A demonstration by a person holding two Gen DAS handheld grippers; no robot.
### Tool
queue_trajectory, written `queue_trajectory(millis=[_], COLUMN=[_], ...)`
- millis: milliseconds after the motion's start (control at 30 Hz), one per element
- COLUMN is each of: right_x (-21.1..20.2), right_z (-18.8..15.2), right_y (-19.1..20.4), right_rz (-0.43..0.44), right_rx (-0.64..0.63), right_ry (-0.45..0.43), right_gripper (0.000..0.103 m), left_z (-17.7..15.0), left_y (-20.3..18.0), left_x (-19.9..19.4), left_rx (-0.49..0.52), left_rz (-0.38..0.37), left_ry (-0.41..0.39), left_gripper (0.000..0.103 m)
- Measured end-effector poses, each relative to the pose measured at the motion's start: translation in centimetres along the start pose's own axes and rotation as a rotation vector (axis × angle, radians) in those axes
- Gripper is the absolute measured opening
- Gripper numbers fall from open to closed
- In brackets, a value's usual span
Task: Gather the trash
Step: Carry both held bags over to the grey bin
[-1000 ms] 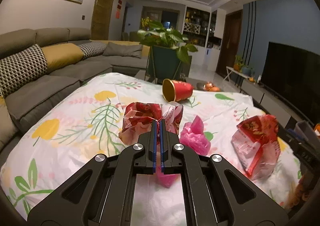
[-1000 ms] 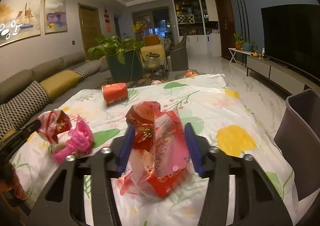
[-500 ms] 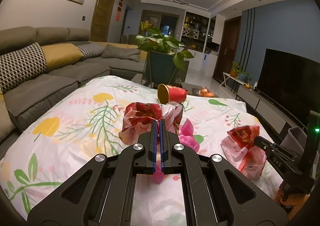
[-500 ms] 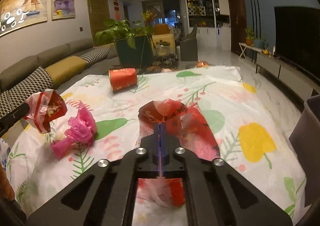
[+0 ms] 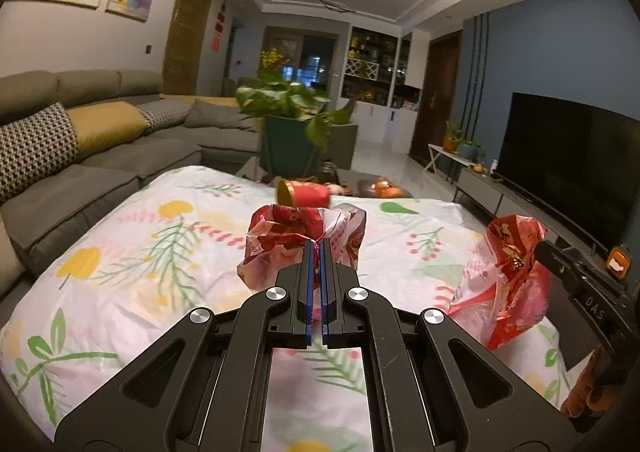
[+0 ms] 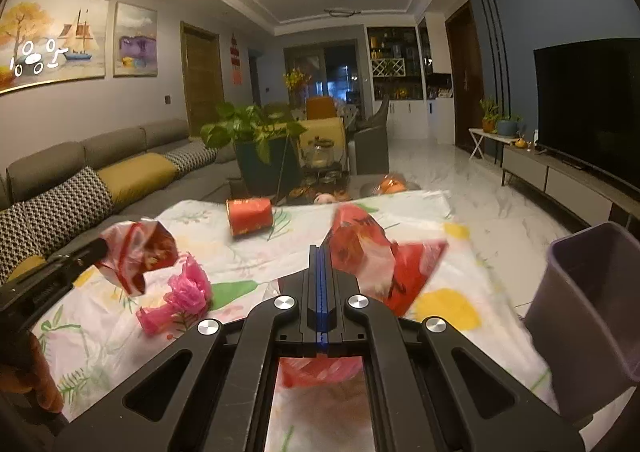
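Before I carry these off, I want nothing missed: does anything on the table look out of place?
Yes: a red cup lies tipped on its side at the far end, and a crumpled pink bag sits loose on the floral cloth.

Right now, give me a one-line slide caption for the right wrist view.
Right gripper shut on a red wrapper above the floral tablecloth, grey bin at right, pink bag and red cup remaining.

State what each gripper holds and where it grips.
Left gripper pinches a red plastic bag by its crumpled top edge. Right gripper pinches another red bag by its edge.
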State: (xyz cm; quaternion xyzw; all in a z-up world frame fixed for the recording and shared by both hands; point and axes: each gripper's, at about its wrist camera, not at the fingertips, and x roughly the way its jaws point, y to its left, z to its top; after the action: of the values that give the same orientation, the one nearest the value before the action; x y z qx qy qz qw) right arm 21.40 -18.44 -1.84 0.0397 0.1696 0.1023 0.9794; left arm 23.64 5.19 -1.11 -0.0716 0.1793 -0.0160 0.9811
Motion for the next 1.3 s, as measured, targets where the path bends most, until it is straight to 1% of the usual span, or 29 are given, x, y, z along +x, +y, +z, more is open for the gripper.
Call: queue_trajectory(millis=[233,433,567,733,833,867,933,1067,1167,1233,1300], right_x=[-3.3,-5.5,-6.9,-8.8,-10.1,-10.4,-10.9,-11.0,-10.8,-10.5,-10.2], right_z=[1.3,2.3,3.3,4.3,4.6,4.7,4.5,3.9,3.2,2.8,2.7], right_y=[-2.3,-4.8,-7.3,-11.2,-14.3,-15.3,-17.5,-21.1,-23.3,-24.1,-24.8], right_rz=[-0.025,-0.061,-0.108,-0.217,-0.283,-0.306,-0.354,-0.419,-0.45,-0.467,-0.481], right_rx=[0.004,0.003,0.009,0.009,0.035,0.045,0.064,0.103,0.134,0.142,0.141], right_ry=[-0.044,-0.074,-0.089,-0.117,-0.13,-0.134,-0.134,-0.11,-0.088,-0.083,-0.082], right_gripper=[0.0,0.0,0.0,0.0,0.0,0.0,0.0,0.0,0.0,0.0,0.0], left_z=[0.7,1.2,1.5,1.7,1.6,1.5,1.3,0.8,0.2,-0.2,-0.7], left_y=[-4.5,-8.6,-12.4,-18.4,-21.4,-22.9,-24.5,-28.6,-31.0,-32.2,-33.4], left_x=[-0.7,-0.6,-0.4,-0.1,0.4,0.6,1.2,2.4,3.3,4.1,4.7], left_rx=[0.052,0.089,0.12,0.162,0.175,0.18,0.186,0.203,0.212,0.21,0.217], left_rz=[-0.057,-0.124,-0.2,-0.325,-0.394,-0.431,-0.472,-0.557,-0.614,-0.642,-0.649], left_ry=[-0.009,-0.015,-0.018,-0.026,-0.02,-0.015,-0.009,0.009,0.019,0.028,0.035], left_gripper=[0.002,0.002,0.002,0.002,0.002,0.002,0.002,0.002,0.002,0.002,0.002])
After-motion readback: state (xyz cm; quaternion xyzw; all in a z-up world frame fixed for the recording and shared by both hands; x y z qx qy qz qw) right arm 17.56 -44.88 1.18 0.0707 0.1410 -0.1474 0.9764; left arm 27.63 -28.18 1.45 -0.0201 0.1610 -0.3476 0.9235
